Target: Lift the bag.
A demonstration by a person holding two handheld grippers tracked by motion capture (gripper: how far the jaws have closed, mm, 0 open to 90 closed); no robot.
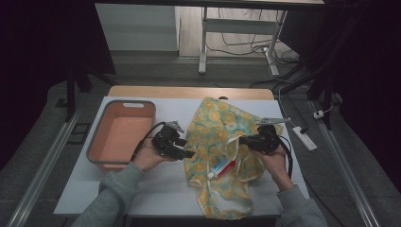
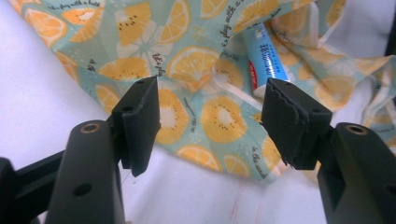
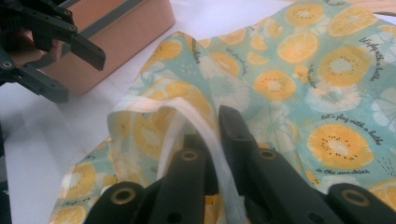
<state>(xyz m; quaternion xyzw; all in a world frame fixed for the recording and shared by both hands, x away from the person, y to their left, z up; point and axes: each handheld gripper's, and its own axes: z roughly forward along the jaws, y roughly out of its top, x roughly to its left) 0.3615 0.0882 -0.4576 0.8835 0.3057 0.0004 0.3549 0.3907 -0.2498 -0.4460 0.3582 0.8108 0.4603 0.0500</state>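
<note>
Right gripper (image 3: pixel 219 135) pinching white strap (image 3: pixel 187 109) of fruit-print bag (image 1: pixel 217 127); left gripper (image 2: pixel 210 121) open beside toothpaste tube (image 2: pixel 264 60).

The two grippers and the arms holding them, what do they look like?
Both the left gripper and the right gripper are black, each topped by a grey three-cornered plate and trailing a black cable. The jaws end in flat black pads. The person wears grey sleeves.

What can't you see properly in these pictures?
- Toothpaste tube: its top end is tucked under the fruit-print bag in the left gripper view.
- Right claw: the bag's white strap covers its tips.
- Bin: too dim inside, high view.
</note>
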